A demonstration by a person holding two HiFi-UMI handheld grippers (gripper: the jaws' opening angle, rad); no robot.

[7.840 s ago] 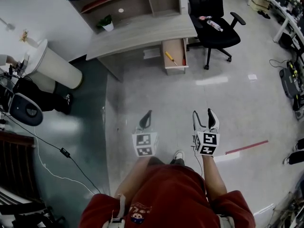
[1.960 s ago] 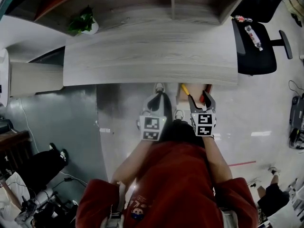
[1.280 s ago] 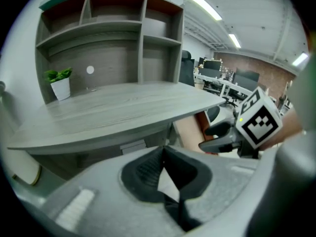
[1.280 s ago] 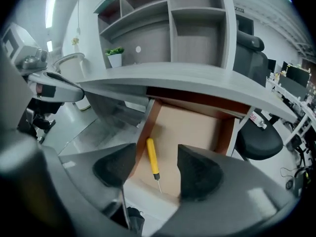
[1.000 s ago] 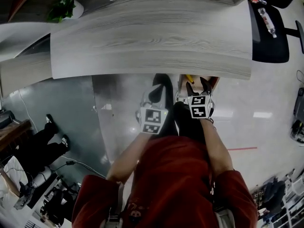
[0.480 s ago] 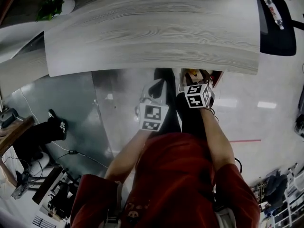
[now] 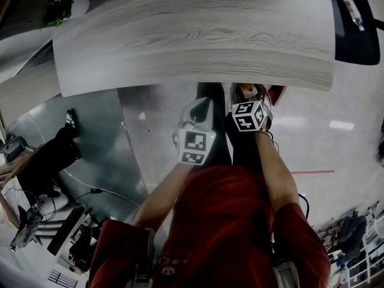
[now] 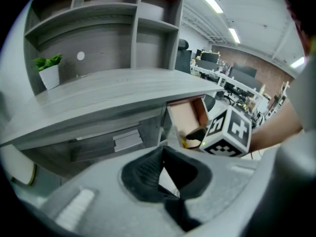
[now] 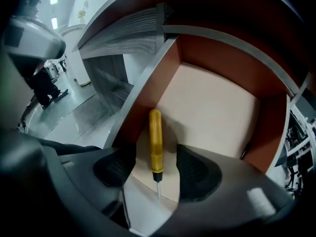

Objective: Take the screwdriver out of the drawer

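Screwdriver with the yellow plastic handle (image 9: 155,142) lies flat in the open red-brown wooden drawer (image 9: 165,78) under the grey wood-grain desk (image 7: 192,35), and looks like the only thing in there. Right hand-held gripper (image 9: 157,171) has its jaws spread wide either side of the handle, not touching. So it's the grasp step: close on the handle, then lift out. Left hand-held gripper (image 8: 165,172) is pinched together, empty.
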